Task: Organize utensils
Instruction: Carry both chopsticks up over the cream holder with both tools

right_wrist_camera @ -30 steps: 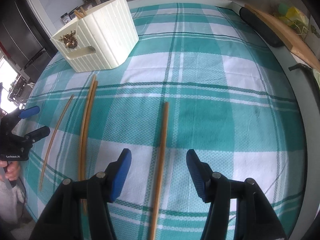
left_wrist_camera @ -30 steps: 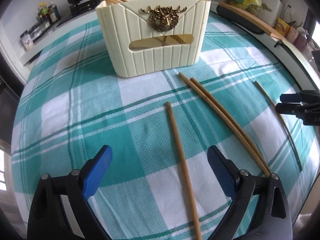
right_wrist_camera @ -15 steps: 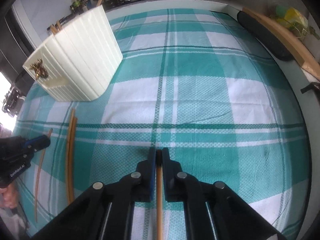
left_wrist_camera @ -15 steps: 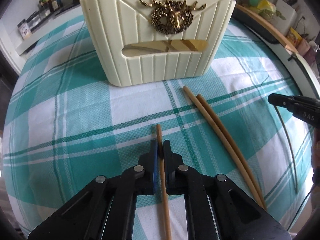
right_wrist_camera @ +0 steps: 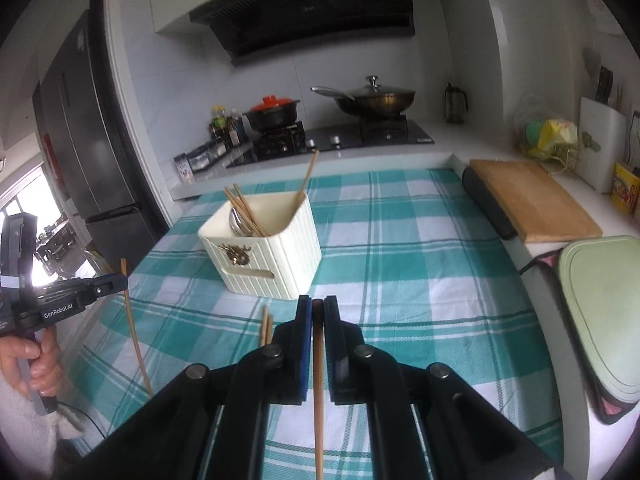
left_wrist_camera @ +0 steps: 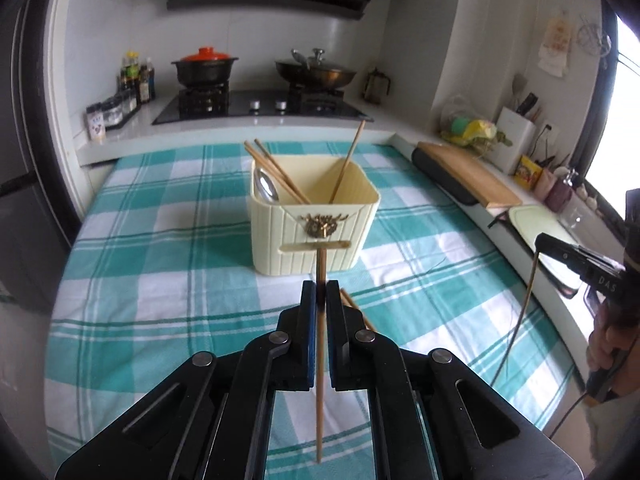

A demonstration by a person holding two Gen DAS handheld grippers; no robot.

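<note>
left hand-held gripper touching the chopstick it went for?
Touching. The left wrist view shows the left hand-held gripper shut on the chopstick, both blue pads pressed against it, its lower end hanging clear above the tablecloth.

A cream ribbed holder [left_wrist_camera: 316, 232] with a brass stag emblem is seen standing upright on the checked surface [left_wrist_camera: 160, 280]. Inside it, two wooden chopsticks [left_wrist_camera: 276, 176] are leaned toward the left, a single chopstick [left_wrist_camera: 348, 160] is leaned toward the right, and a metal spoon [left_wrist_camera: 266, 190] is propped bowl-up. One chopstick [left_wrist_camera: 319, 380] is gripped near its upper end and hung nearly vertical. Another chopstick [right_wrist_camera: 318, 392] is gripped likewise. A pair of chopsticks [right_wrist_camera: 265, 326] is left lying on the cloth in front of the holder.
</note>
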